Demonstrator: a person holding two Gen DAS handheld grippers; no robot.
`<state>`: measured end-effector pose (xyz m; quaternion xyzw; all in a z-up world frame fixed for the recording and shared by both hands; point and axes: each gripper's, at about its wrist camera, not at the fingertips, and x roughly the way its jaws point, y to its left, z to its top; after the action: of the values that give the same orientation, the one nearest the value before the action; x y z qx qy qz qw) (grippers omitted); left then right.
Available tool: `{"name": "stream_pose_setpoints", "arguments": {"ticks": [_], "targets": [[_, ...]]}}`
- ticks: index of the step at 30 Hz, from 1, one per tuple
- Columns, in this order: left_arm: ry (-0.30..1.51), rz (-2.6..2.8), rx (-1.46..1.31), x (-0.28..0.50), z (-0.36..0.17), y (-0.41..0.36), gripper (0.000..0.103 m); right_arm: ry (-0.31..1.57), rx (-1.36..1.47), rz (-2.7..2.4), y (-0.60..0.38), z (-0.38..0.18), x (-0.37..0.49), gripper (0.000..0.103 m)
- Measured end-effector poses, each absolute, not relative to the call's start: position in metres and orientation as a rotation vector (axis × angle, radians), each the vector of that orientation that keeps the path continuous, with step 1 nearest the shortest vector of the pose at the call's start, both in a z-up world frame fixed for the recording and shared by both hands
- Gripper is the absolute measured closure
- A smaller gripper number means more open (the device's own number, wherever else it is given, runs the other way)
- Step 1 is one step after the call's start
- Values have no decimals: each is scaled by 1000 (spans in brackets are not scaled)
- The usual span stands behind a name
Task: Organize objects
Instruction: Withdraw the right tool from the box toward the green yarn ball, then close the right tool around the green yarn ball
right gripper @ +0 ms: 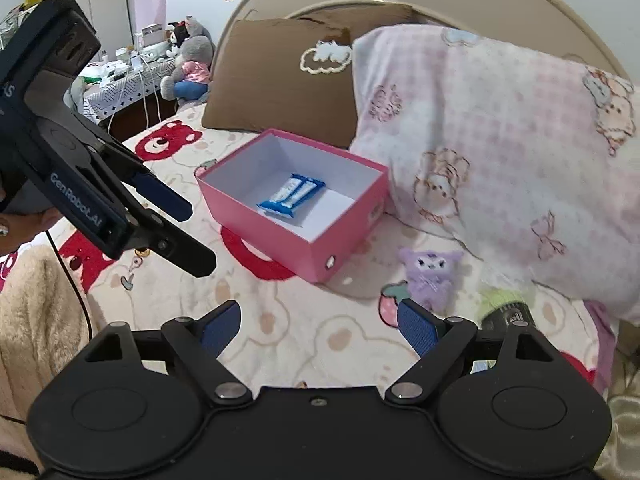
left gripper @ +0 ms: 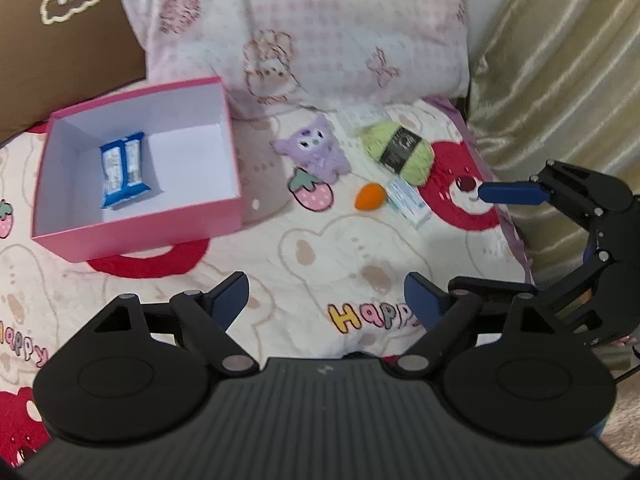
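left wrist view: the left gripper (left gripper: pixel 326 300) hangs over the bedspread (left gripper: pixel 280 248) with its jaws spread wide and nothing between them. up to the left sits the pink box (left gripper: pixel 136 224), open-topped, with a blue snack pack (left gripper: pixel 123 170) lying on its white floor. right of the box, loose on the bedspread: a purple plush (left gripper: pixel 314 150), a ball of green yarn (left gripper: pixel 400 150), a small orange thing (left gripper: pixel 370 196) and, touching it, a little white-and-blue packet (left gripper: pixel 410 202). the right gripper (left gripper: pixel 452 236) pokes in from the right edge, also released, holding nothing.

right wrist view: the right gripper (right gripper: pixel 318 326) is open over the bedspread (right gripper: pixel 280 320), empty. the pink box (right gripper: pixel 320 236) is ahead with the snack pack (right gripper: pixel 290 196) inside, the purple plush (right gripper: pixel 430 276) just to its right, the yarn (right gripper: pixel 498 302) half hidden behind a finger. the left gripper (right gripper: pixel 198 236) comes in from the left, fingers apart.
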<state>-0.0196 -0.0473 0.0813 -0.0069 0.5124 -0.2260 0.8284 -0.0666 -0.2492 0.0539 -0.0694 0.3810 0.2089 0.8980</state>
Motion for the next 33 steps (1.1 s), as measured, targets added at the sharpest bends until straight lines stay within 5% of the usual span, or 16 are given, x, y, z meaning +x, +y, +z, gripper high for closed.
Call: {"name": "stream_pose_setpoints", "arguments": {"ticks": [33], "targets": [[1063,-581,-8,59,3,-166,18,753,-36,215,-345,-13,-42,15]]}}
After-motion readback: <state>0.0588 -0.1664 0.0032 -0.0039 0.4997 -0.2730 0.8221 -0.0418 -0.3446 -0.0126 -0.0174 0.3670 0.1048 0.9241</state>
